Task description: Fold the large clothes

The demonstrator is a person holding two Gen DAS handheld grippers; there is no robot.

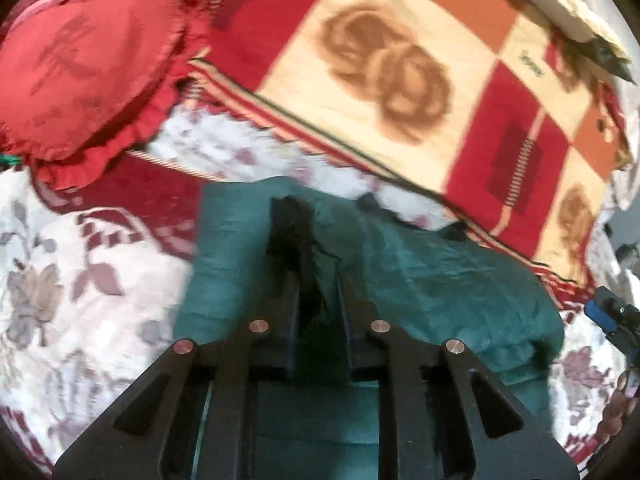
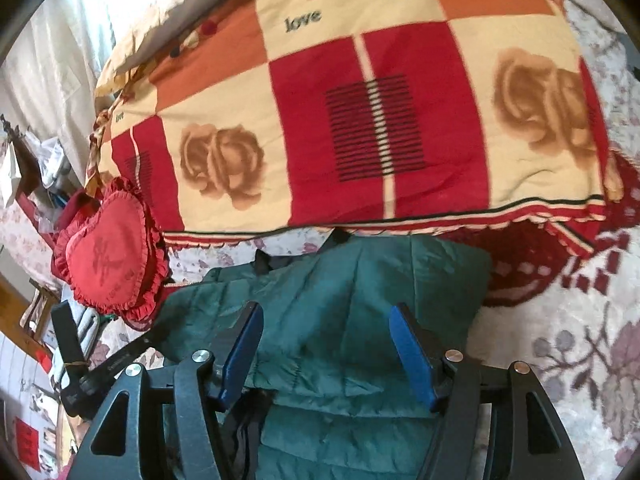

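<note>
A dark green quilted jacket (image 1: pixel 432 292) lies partly folded on the flowered bed cover; it also shows in the right wrist view (image 2: pixel 344 312). My left gripper (image 1: pixel 318 276) is shut on a black part of the jacket (image 1: pixel 292 232), which stands up between the fingers. My right gripper (image 2: pixel 326 316) is open, its blue pads (image 2: pixel 412 356) spread just above the jacket's middle, holding nothing. The left gripper's body (image 2: pixel 76 364) shows at the lower left of the right wrist view.
A red, cream and orange rose-patterned blanket (image 2: pixel 360 120) lies folded just beyond the jacket. A red heart-shaped frilled cushion (image 2: pixel 112 260) sits to the left; it also shows in the left wrist view (image 1: pixel 80 64). The white and maroon flowered bed cover (image 2: pixel 560 340) surrounds all of it.
</note>
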